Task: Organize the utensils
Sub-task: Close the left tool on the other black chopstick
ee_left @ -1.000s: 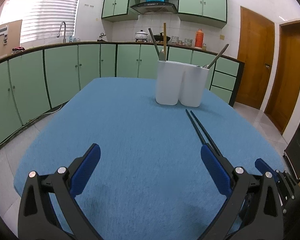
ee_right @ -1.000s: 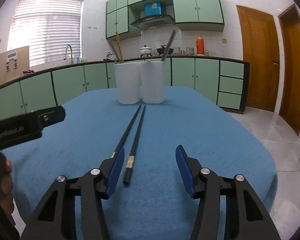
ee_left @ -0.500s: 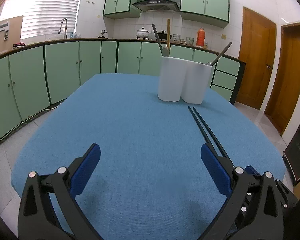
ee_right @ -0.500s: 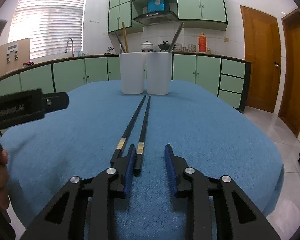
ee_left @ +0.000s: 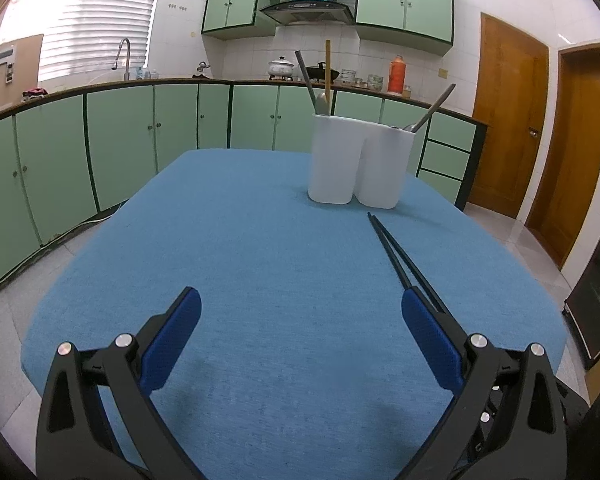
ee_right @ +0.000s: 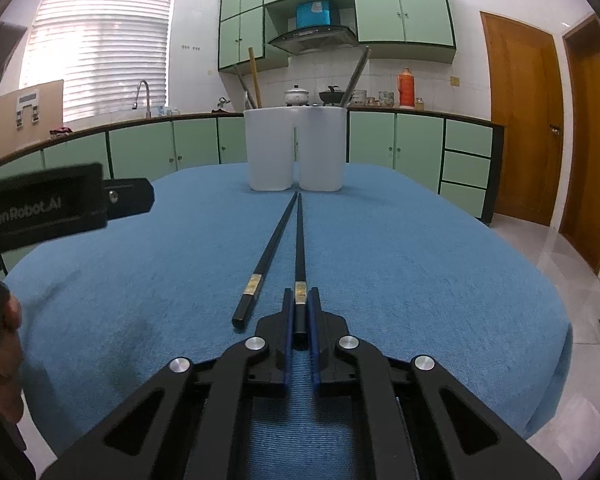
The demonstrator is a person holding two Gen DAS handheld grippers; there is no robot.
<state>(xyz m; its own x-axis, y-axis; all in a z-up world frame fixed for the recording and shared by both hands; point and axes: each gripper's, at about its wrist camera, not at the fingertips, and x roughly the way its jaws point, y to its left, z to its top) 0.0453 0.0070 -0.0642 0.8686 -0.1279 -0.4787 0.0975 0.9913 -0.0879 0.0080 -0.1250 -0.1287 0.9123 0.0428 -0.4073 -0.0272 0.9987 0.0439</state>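
Two black chopsticks lie on the blue table, pointing at a white two-part utensil holder. My right gripper is shut on the thick end of the right chopstick. The left chopstick lies free beside it. The holder holds a wooden stick and metal utensils. My left gripper is open and empty above the table's near edge, left of the chopsticks.
The blue tablecloth covers the table. The left gripper's body shows at the left in the right wrist view. Green kitchen cabinets and a counter stand behind; wooden doors are at the right.
My right gripper moved forward and closed on the right chopstick's thick end. The left gripper stayed open and shifted only slightly.
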